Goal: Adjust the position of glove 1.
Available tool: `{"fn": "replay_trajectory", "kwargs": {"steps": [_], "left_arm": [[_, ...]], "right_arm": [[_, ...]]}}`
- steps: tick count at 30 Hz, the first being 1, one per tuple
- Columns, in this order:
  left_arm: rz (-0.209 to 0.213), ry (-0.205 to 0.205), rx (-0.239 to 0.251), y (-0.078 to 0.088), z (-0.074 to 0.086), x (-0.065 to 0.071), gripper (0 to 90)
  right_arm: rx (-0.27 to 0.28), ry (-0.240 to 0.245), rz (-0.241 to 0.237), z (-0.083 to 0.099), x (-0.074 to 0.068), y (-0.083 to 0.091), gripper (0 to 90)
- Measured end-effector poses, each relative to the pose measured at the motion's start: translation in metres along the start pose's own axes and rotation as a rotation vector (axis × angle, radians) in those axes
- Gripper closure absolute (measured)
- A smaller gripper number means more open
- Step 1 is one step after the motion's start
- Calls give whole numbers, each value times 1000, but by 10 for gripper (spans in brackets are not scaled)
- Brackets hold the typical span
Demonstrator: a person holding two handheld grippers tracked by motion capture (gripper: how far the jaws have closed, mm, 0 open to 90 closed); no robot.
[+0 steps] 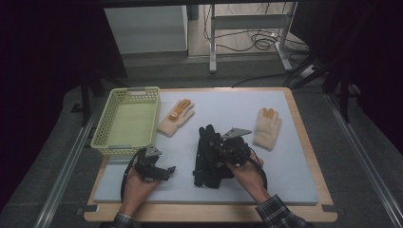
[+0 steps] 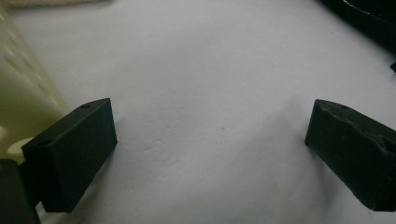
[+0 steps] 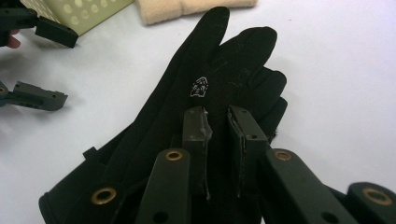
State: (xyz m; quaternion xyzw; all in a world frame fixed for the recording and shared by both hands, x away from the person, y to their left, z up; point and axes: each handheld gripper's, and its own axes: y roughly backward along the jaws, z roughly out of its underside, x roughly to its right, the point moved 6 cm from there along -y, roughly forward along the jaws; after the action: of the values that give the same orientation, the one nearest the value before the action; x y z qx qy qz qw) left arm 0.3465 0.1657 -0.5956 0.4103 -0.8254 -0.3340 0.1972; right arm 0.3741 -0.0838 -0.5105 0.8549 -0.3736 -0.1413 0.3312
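Dim room, dark grey floor; wooden table w/ white mat, metal desk frame & cables behind.

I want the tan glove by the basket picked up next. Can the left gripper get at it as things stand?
Probably yes. The left gripper is open and holds nothing, and bare mat lies between it and the tan glove; the basket stands to one side of that path.
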Motion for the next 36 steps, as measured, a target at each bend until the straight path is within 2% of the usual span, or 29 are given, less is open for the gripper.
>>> {"fn": "replay_trajectory", "kwargs": {"steps": [5, 8, 10, 11, 12, 15, 16, 17, 18, 24, 29, 30, 34, 36], "left_arm": [[0, -5, -3, 0, 0, 0, 20], [0, -7, -5, 0, 0, 0, 20], [0, -6, -5, 0, 0, 0, 20], [1, -6, -5, 0, 0, 0, 20], [1, -6, -5, 0, 0, 0, 20], [0, -5, -5, 0, 0, 0, 20], [-1, -8, -5, 0, 0, -1, 20], [-1, -9, -5, 0, 0, -1, 20], [1, -7, -6, 0, 0, 0, 20], [0, -6, -5, 0, 0, 0, 20], [0, -6, -5, 0, 0, 0, 20], [1, -7, -6, 0, 0, 0, 20], [1, -7, -5, 0, 0, 0, 20], [0, -9, -7, 0, 0, -1, 20]], "right_arm": [[-25, -17, 0, 11, -8, -19, 737], [-35, -23, -17, 19, -10, -26, 657], [-29, -7, -18, 18, -9, -24, 588], [-19, -1, -20, 15, -9, -18, 573], [-19, -1, -20, 15, -9, -18, 573], [5, 16, -34, 8, -9, -3, 569], [8, 20, -49, 7, -10, 2, 576], [5, 29, -91, 8, -14, 10, 599], [5, 29, -91, 8, -14, 10, 599], [-26, 39, -176, 20, -29, 19, 659], [-44, 85, -224, 29, -45, 11, 651], [-63, 109, -231, 33, -50, 4, 618], [-87, 133, -233, 40, -52, -7, 602], [-107, 153, -218, 45, -53, -14, 657]]}}
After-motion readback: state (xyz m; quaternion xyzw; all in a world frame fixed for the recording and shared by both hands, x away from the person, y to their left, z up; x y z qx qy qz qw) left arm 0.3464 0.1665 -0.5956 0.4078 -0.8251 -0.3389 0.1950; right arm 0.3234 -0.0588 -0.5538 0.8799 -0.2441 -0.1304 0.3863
